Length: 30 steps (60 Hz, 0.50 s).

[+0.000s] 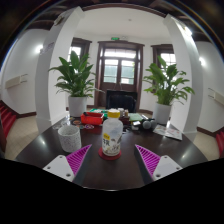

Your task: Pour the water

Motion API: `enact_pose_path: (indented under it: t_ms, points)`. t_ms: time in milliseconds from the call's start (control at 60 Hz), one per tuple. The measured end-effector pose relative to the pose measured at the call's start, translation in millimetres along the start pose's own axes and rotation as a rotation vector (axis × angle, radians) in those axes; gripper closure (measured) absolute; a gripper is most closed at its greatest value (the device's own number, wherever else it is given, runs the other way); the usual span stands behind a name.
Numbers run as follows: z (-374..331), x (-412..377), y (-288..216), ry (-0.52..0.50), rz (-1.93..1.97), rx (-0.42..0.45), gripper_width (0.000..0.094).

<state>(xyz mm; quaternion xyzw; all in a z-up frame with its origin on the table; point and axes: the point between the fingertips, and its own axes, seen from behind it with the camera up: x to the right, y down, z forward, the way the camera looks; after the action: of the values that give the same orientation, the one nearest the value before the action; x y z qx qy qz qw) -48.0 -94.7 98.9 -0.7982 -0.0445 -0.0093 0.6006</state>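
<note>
Jaws were open in the gripper view, the gripper held low over a dark bench, with one magenta pad to the left and the other to the right, a wide gap between them and nothing gripped. Bottle stood upright on the bench just ahead of the fingertips, roughly centred on the gap and not touched by either finger; it had a white cap, a clear body and a label with red and yellow print. Translucent cup stood upright on the bench to the left of the bottle, apart from it, also beyond the left finger. Behind the bottle lay a clutter of smaller items, among them a red object, too small to identify. Two large leafy plants in white pots stood past the far edge of the bench, one on the left and one on the right. Between them, at the back of the room, was a dark-framed double door with glass panes. Water level in the bottle could not be determined.
</note>
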Motion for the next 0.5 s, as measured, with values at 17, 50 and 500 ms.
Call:
enact_pose_path:
  t_ms: [17,50,500]
  points:
    - [-5,0,-1,0.010,0.002,0.001,0.0085]
    - [-14,2,-3,0.026,0.007,0.003,0.0082]
    - [-58,-14,-23,0.048,0.093,0.057,0.0087]
